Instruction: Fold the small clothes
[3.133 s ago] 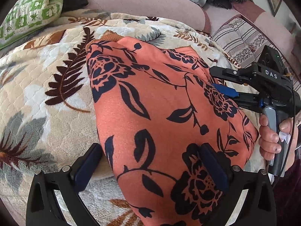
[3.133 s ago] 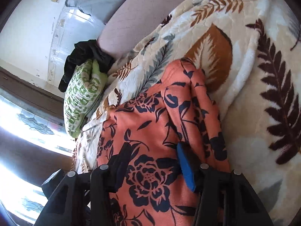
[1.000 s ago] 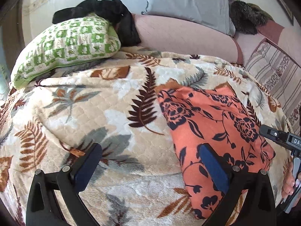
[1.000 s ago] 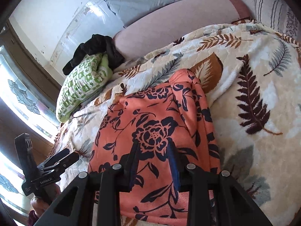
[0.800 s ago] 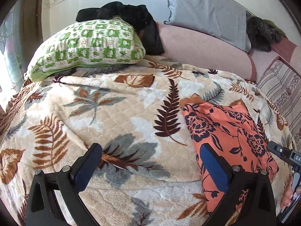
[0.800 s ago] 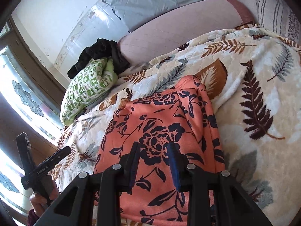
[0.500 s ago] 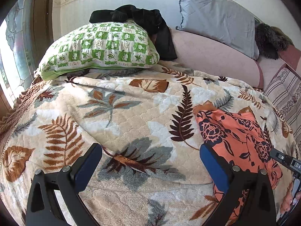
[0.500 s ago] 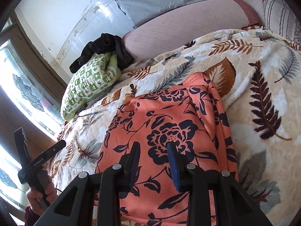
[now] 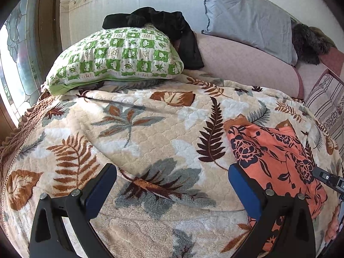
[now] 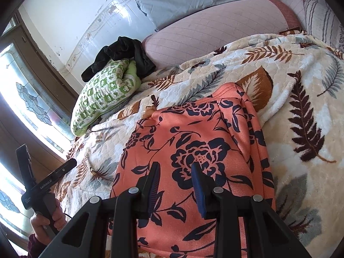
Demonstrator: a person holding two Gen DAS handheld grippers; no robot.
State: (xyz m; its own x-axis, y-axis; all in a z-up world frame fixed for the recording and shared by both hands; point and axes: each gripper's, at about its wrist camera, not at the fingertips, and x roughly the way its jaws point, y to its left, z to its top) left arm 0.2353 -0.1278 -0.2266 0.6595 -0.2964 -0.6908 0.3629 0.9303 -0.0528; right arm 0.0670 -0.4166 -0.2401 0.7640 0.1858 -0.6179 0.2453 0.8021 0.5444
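Fingers: left gripper [image 9: 172, 185] spread wide, right gripper [image 10: 175, 182] parted narrowly, both empty; 1 folded orange garment [image 10: 193, 150] on blanket [image 9: 139, 129].

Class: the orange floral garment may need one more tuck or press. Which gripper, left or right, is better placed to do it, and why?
Probably the right gripper: it hovers directly over the orange floral garment. The left gripper faces bare blanket, with the garment off to its right.

The left wrist camera is looking across the leaf-print blanket [image 9: 139, 133] toward the green pillow [image 9: 120, 58]. The right wrist camera is hovering close above the orange floral garment [image 10: 193, 142], sharing that pillow and blanket.
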